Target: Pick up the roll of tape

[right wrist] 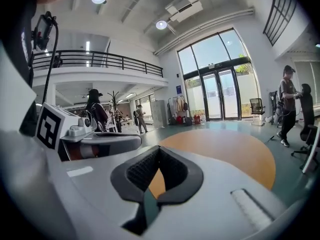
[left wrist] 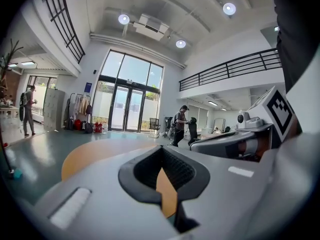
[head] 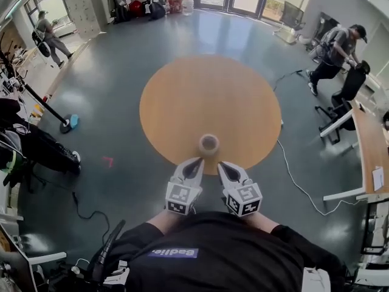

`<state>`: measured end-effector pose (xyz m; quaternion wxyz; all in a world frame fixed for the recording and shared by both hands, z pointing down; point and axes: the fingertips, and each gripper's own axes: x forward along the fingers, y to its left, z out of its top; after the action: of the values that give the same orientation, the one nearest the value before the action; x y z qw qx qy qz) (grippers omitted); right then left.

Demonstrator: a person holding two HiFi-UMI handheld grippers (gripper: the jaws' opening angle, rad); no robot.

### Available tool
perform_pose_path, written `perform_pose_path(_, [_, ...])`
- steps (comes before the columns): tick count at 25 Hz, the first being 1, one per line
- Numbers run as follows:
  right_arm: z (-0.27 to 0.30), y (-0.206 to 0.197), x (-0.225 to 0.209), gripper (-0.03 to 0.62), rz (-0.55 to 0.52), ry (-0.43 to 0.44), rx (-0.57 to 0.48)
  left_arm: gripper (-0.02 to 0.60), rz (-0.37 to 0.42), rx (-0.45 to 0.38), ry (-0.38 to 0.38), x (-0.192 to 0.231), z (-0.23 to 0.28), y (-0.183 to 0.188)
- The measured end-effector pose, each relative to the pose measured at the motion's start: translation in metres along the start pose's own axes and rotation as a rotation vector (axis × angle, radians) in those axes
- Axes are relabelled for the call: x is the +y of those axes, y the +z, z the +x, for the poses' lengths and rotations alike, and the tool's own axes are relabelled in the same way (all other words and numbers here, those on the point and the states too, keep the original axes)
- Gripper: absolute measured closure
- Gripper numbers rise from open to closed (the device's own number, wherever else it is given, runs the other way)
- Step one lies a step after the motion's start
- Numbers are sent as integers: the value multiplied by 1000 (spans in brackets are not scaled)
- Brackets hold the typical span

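Both grippers shut & empty, just short of roll of tape (head: 208, 143) nr table's (head: 182, 96) near edge.
Roll sits hole-up on the round orange table, nothing else on top, clear path. Left gripper (head: 196, 163) & right gripper (head: 223, 165) side by side, jaws together, tips over near edge, aimed fwd, slightly down. White cable (head: 298, 181) on floor by right edge; desk (head: 364, 139), 2 people well apart. In gripper views own bodies block the roll. Forearms mostly hidden.
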<state>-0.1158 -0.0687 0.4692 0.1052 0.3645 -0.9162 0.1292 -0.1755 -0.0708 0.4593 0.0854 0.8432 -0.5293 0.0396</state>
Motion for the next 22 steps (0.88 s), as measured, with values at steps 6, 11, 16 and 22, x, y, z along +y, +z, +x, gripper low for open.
perform_pose_path(6, [22, 1, -23, 589, 29, -46, 8, 569, 41, 59, -16, 29, 32, -13])
perform_pose_path(11, [24, 2, -51, 589, 58, -67, 3, 569, 125, 125, -33, 33, 71, -24])
perform_pose_path(16, [30, 2, -85, 589, 72, -54, 2, 569, 207, 302, -77, 35, 119, -71])
perform_pose_path(22, [33, 7, -128, 588, 95, -55, -8, 536, 272, 520, -146, 40, 167, -118])
